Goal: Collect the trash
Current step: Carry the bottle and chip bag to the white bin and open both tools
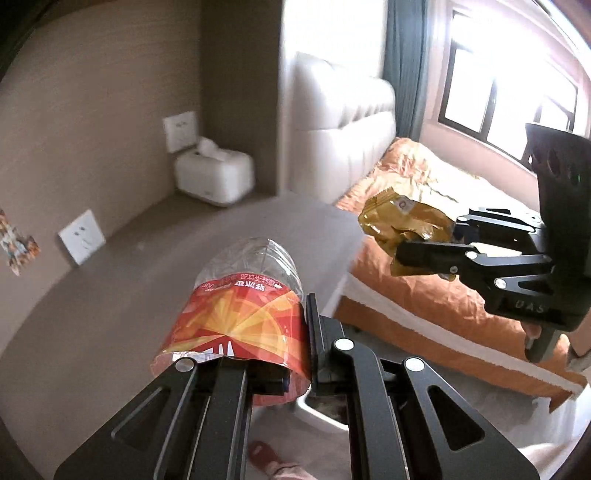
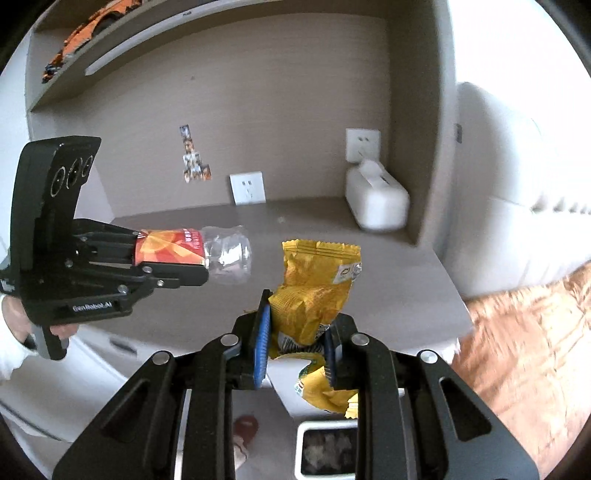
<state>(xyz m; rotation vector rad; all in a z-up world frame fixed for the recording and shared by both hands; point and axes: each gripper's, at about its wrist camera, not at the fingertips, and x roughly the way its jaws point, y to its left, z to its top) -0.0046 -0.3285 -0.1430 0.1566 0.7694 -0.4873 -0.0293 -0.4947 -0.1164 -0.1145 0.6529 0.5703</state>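
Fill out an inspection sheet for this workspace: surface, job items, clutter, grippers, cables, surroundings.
Surface: grey-brown desk top, set in a wall nook.
Job's things: plastic bottle with an orange label, held off the desk; crumpled yellow snack wrapper, also lifted; white trash bin on the floor below, with something already in it.
Clutter: white tissue box at the back corner of the desk.
Grippers: left gripper shut on the bottle; right gripper shut on the wrapper.
Cables: nothing seen.
Surroundings: wall sockets, photo stickers, orange model car on the shelf, bed with orange cover, window.
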